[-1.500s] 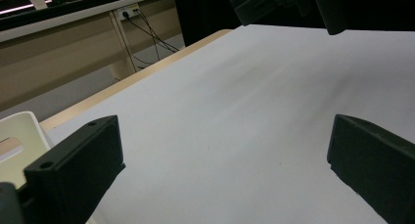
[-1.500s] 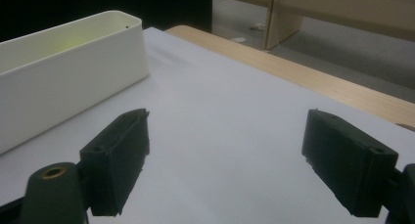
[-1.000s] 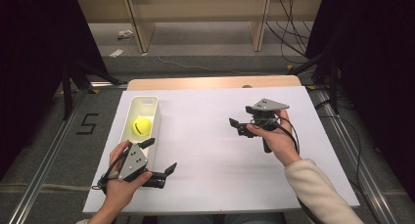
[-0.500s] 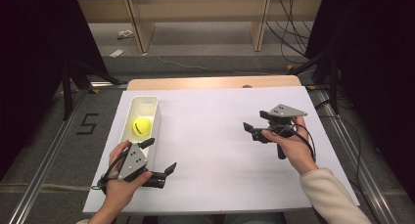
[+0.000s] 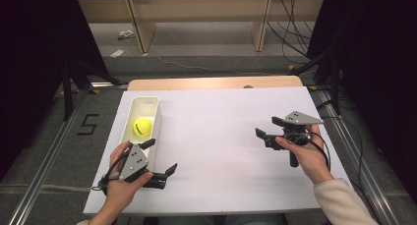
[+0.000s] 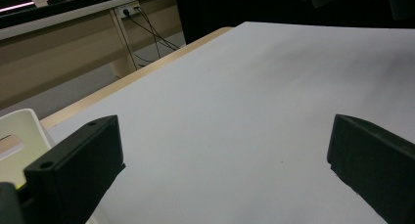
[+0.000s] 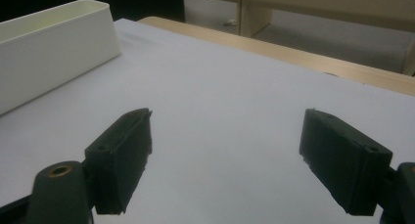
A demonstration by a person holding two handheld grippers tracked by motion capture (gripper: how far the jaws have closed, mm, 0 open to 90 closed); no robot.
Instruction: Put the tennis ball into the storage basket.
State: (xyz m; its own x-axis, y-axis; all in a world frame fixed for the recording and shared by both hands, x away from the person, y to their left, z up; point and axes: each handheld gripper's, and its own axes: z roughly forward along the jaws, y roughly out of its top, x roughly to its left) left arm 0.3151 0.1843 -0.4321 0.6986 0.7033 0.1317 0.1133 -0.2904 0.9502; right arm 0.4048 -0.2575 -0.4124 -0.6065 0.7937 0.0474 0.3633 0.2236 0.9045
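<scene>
Lengthwise, white bin (image 5: 145, 106) runs away from person, ball (image 5: 142, 126) inside

A white sheet is laid over most of the tabletop (image 5: 221, 136); a strip of bare wood is left exposed along the far edge. Grey carpeted floor (image 5: 206, 43) is seen beyond, with a wooden shelf unit (image 5: 196, 11) standing on it. Black cables (image 5: 290, 28) are trailed across the floor at the right. A "5" mark (image 5: 88, 124) is taped to the floor left of the tabletop, beside a metal rail (image 5: 46, 171). Dark curtains are hung at both sides.
</scene>
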